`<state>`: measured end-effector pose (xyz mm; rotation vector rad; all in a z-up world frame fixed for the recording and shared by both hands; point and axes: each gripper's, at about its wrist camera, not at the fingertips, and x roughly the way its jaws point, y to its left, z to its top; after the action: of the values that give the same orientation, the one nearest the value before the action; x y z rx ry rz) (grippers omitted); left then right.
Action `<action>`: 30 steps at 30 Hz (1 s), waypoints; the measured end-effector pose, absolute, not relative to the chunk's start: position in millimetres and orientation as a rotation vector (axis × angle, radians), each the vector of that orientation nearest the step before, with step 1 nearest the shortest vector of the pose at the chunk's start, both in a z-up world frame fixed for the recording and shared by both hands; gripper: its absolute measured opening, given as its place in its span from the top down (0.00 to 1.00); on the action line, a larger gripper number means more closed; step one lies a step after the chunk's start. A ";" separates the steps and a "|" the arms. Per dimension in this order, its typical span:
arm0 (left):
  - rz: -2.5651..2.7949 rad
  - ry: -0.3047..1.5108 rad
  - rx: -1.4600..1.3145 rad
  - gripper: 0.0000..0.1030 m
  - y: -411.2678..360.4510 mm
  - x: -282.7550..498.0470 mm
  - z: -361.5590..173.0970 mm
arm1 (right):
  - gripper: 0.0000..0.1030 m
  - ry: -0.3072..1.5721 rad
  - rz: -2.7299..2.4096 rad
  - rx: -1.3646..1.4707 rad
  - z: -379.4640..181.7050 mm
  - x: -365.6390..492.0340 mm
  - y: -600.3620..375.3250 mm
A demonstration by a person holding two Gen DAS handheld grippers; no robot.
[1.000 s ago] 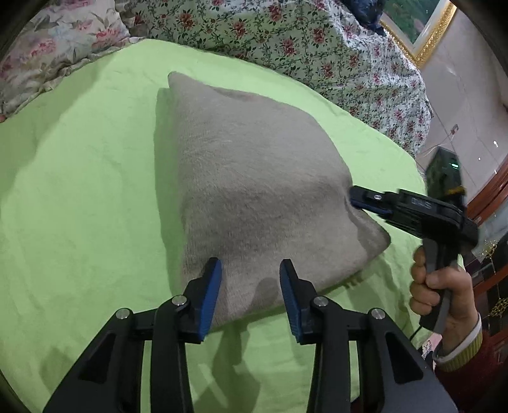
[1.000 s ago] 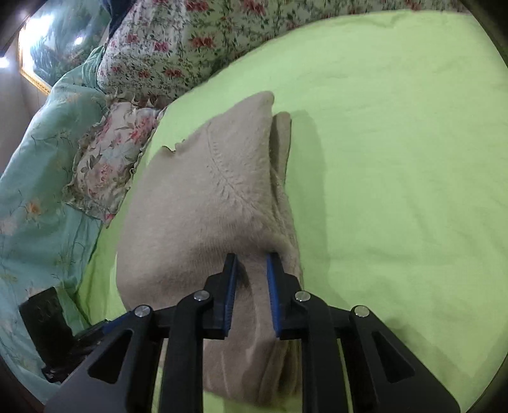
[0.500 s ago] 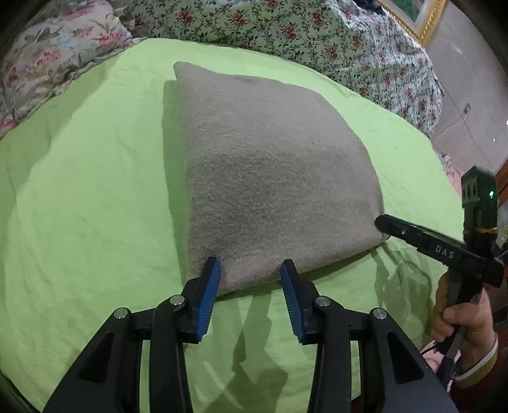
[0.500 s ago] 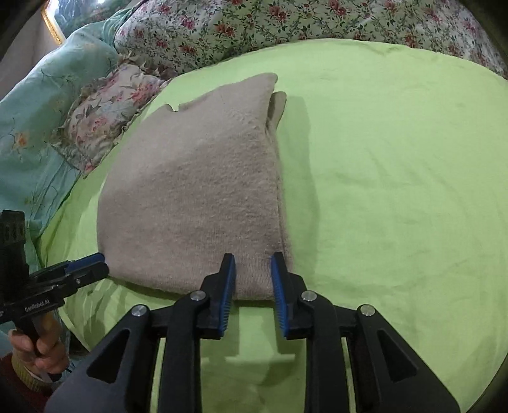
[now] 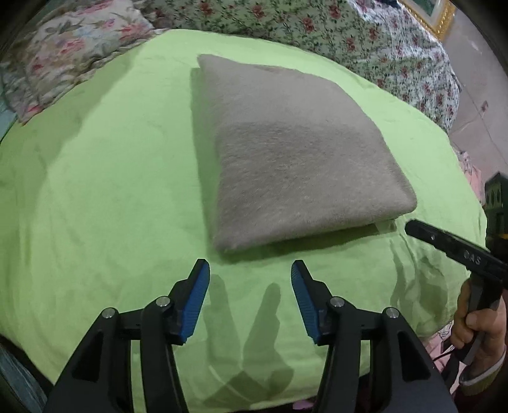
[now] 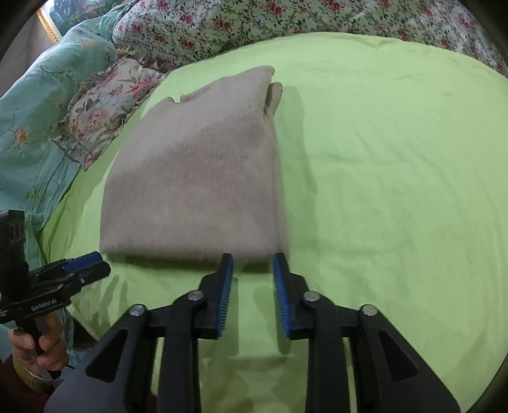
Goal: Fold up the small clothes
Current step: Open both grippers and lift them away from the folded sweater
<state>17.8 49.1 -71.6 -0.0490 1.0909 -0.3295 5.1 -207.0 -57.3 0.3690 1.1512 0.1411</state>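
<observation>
A beige knitted garment (image 5: 295, 159) lies folded into a flat rectangle on the green sheet (image 5: 104, 190). My left gripper (image 5: 250, 270) hovers just short of its near edge, jaws opening, nothing between them. In the right wrist view the same garment (image 6: 197, 178) lies flat, and my right gripper (image 6: 253, 263) sits at its near right corner, jaws opening, pads apart from the cloth. Each gripper shows in the other's view: the right one (image 5: 412, 227) off the garment's right corner, the left one (image 6: 92, 262) off its left corner, each held by a hand.
Floral bedding (image 5: 317, 25) is piled along the far side of the bed, and a floral pillow (image 6: 104, 104) with a teal quilt (image 6: 35, 104) lies to the garment's left in the right wrist view. The green sheet's edge drops off near the hand (image 5: 479, 321).
Both grippers let go of the garment's near edge, drew back towards me and opened wider. The garment dropped from a raised, tented shape to lying flat.
</observation>
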 end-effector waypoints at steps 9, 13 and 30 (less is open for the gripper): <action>-0.263 1.102 -0.014 0.24 59.8 -10.4 -68.8 | 0.42 1.138 0.163 0.337 -31.8 -35.5 -192.8; -0.248 1.131 0.043 0.21 60.8 -24.8 -69.3 | 0.30 1.179 0.168 0.324 -29.2 -48.0 -188.7; -0.222 0.981 0.206 0.04 57.4 -63.5 -23.6 | 0.16 1.109 0.220 0.259 8.5 -81.4 -181.1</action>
<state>-63.5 57.4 -23.6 0.2062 0.9808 -0.2222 -81.4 -181.1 8.5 0.2589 1.1090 0.2196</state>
